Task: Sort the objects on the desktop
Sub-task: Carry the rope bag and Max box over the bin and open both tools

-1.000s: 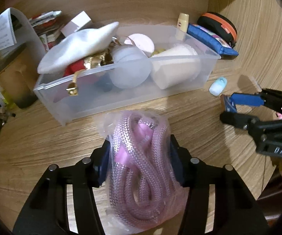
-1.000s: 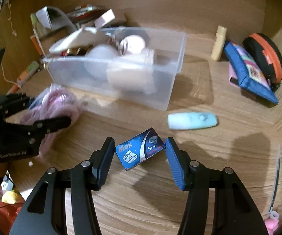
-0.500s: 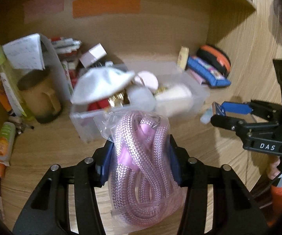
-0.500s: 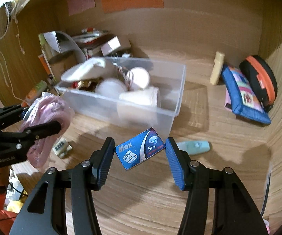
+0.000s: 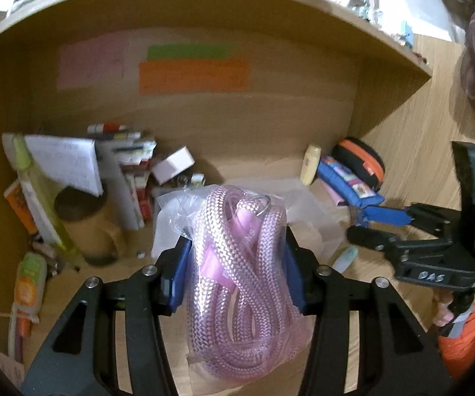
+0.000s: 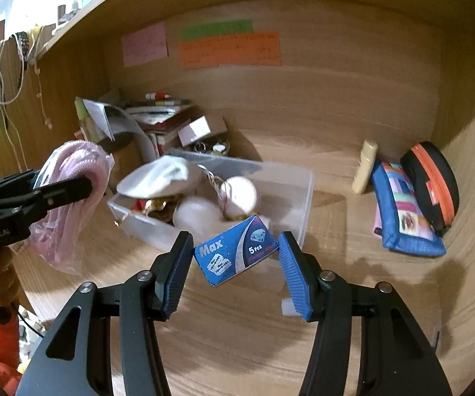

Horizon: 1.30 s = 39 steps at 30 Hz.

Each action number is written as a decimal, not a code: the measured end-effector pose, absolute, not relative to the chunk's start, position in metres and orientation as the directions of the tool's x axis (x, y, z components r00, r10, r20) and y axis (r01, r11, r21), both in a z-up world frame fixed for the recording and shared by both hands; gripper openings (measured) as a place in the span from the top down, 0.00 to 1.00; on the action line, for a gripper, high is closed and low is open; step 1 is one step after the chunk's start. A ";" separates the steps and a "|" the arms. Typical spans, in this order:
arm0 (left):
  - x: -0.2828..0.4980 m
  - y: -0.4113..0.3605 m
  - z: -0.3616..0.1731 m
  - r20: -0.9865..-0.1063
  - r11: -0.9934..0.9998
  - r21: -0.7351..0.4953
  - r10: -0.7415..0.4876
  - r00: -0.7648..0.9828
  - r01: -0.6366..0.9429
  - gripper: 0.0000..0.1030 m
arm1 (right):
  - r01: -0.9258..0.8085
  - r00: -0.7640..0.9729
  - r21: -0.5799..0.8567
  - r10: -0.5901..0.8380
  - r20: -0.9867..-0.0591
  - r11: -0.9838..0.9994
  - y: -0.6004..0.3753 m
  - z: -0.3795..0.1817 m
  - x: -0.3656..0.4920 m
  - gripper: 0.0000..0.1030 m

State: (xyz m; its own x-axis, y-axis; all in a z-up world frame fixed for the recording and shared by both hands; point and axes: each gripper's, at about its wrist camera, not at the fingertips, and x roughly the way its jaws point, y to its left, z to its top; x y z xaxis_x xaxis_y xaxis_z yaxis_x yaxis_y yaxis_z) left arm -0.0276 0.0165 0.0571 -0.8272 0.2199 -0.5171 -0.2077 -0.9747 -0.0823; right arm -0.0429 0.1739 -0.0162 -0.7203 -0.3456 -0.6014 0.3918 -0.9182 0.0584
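A clear bag of coiled pink rope [image 5: 237,264] is clamped between the blue pads of my left gripper [image 5: 237,247], lifted off the desk. From the right wrist view the same rope [image 6: 72,178] hangs from the left gripper [image 6: 55,188] at the left. My right gripper [image 6: 235,244] is shut on a small blue "Max" box [image 6: 235,254], held tilted in the air just in front of the clear plastic bin [image 6: 296,198]. The bin holds a white cloth, white balls and gold trinkets. In the left wrist view the right gripper [image 5: 366,227] is at the right, and the rope bag hides most of the bin.
A blue pouch [image 6: 402,211], a black and orange case [image 6: 432,184] and a cream tube [image 6: 364,165] lean in the back right corner. Books and papers [image 6: 158,115] and a brown mug [image 5: 88,224] crowd the back left. A pale blue tube [image 5: 346,259] lies on the desk. A shelf runs overhead.
Both grippers have risen with their loads still held. Both views have tilted up, so the back wall with its coloured notes and the shelf above now show. The bin sits lower and farther off.
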 end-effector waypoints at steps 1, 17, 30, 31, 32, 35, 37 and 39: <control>-0.029 0.018 0.060 -0.509 -0.973 -0.086 0.229 -0.830 -0.215 0.52 | 0.396 -0.721 0.057 -0.348 -0.600 -0.917 0.172 -0.014 -0.046 0.52; -0.100 0.035 0.065 -0.535 -0.968 -0.094 0.247 -0.808 -0.234 0.52 | 0.374 -0.711 0.004 -0.290 -0.640 -0.927 0.162 -0.022 -0.101 0.52; -0.154 0.047 0.026 -0.630 -0.974 -0.081 0.216 -0.746 -0.213 0.52 | 0.363 -0.676 -0.038 -0.235 -0.698 -0.931 0.155 -0.054 -0.145 0.52; -0.156 0.047 0.022 -0.633 -0.974 -0.085 0.216 -0.743 -0.211 0.52 | 0.359 -0.677 -0.043 -0.229 -0.699 -0.932 0.154 -0.056 -0.147 0.52; -0.159 0.046 0.018 -0.640 -0.972 -0.093 0.223 -0.735 -0.214 0.52 | 0.359 -0.675 -0.043 -0.228 -0.701 -0.932 0.154 -0.059 -0.149 0.52; -0.168 0.046 0.007 -0.666 -0.972 -0.099 0.225 -0.711 -0.214 0.52 | 0.365 -0.661 -0.028 -0.238 -0.712 -0.931 0.154 -0.068 -0.155 0.52; -0.173 0.047 0.000 -0.683 -0.974 -0.090 0.213 -0.699 -0.209 0.52 | 0.365 -0.657 -0.026 -0.238 -0.715 -0.931 0.155 -0.072 -0.157 0.51; -0.178 0.049 -0.006 -0.699 -0.973 -0.086 0.211 -0.684 -0.212 0.52 | 0.365 -0.657 -0.032 -0.234 -0.716 -0.930 0.155 -0.075 -0.159 0.51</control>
